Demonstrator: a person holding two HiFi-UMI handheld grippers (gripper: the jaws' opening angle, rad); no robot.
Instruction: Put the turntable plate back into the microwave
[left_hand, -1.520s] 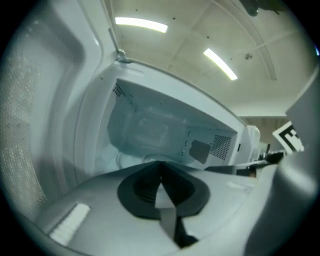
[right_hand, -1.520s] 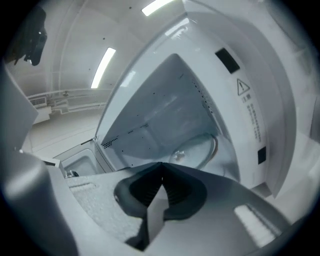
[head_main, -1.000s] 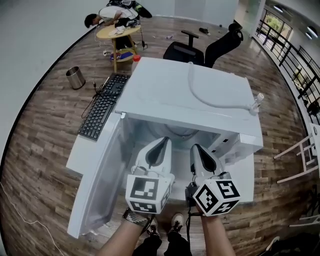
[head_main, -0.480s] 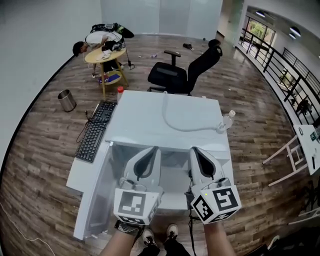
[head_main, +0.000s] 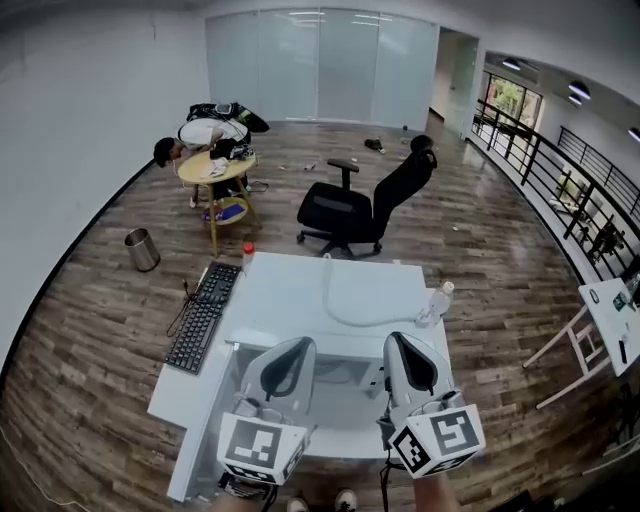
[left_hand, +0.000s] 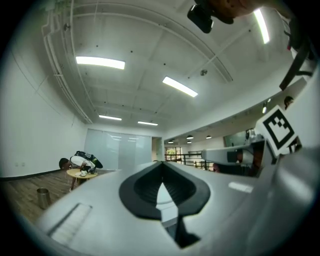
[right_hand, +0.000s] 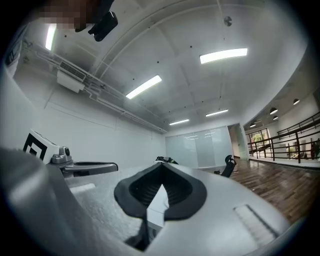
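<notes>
You are holding left gripper and right gripper side by side before open microwave, both jaw pairs pressed together, gripping nothing.

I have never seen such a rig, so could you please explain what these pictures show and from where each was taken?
There is no robot: a person holds a two-jaw tool in each hand. The head view looks down from the person's head at the left tool and right tool, held up before a white microwave with its door open. A keyboard lies on the table beside it. Each gripper view looks along one tool's jaws. Both tools are shut and empty.
</notes>
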